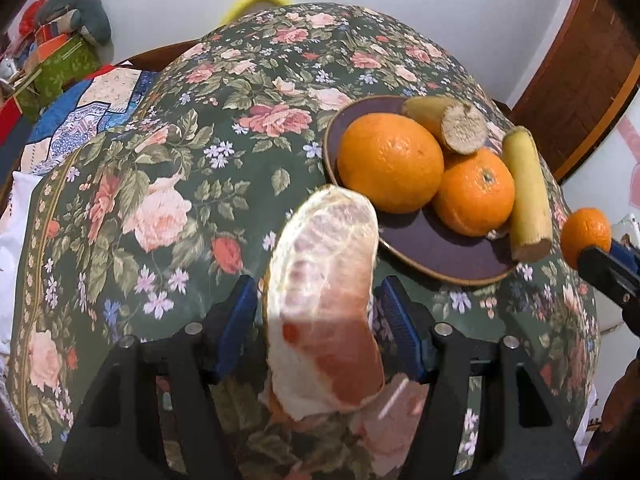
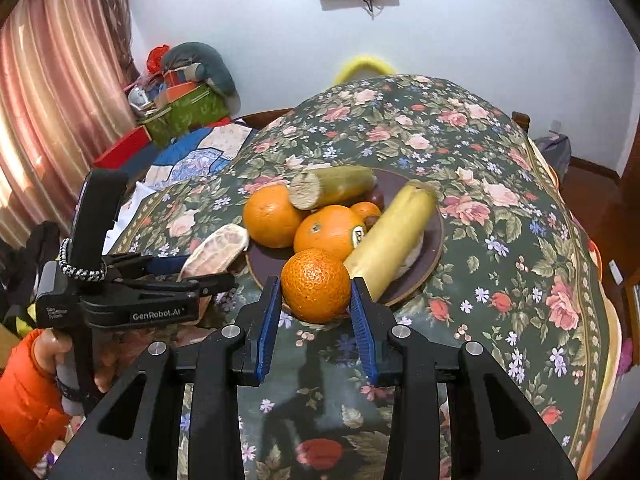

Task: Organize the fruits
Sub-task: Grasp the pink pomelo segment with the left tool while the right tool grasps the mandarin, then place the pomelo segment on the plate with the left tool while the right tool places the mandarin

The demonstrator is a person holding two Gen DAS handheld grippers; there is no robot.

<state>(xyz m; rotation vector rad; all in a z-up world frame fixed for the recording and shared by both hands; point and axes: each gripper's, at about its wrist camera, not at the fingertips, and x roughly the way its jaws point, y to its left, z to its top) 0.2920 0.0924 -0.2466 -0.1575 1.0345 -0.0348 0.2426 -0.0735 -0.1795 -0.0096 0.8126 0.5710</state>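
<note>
On the floral tablecloth (image 2: pixel 500 184) I see the dark plate (image 1: pixel 436 256) carrying two oranges and two cut stalk pieces. My left gripper (image 1: pixel 316 304) clamps a peeled grapefruit segment (image 1: pixel 328 272) just short of the plate's rim. My right gripper (image 2: pixel 316 300) grips a mandarin (image 2: pixel 315 285) at the near rim. Smaller fruit behind the oranges is mostly hidden.

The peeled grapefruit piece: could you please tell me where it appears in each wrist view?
Left wrist view: the peeled grapefruit piece fills the lower centre, between the left gripper's fingers.
Right wrist view: it sits left of centre, in that gripper, beside the plate.
Shared landmark: the dark plate of oranges.
</note>
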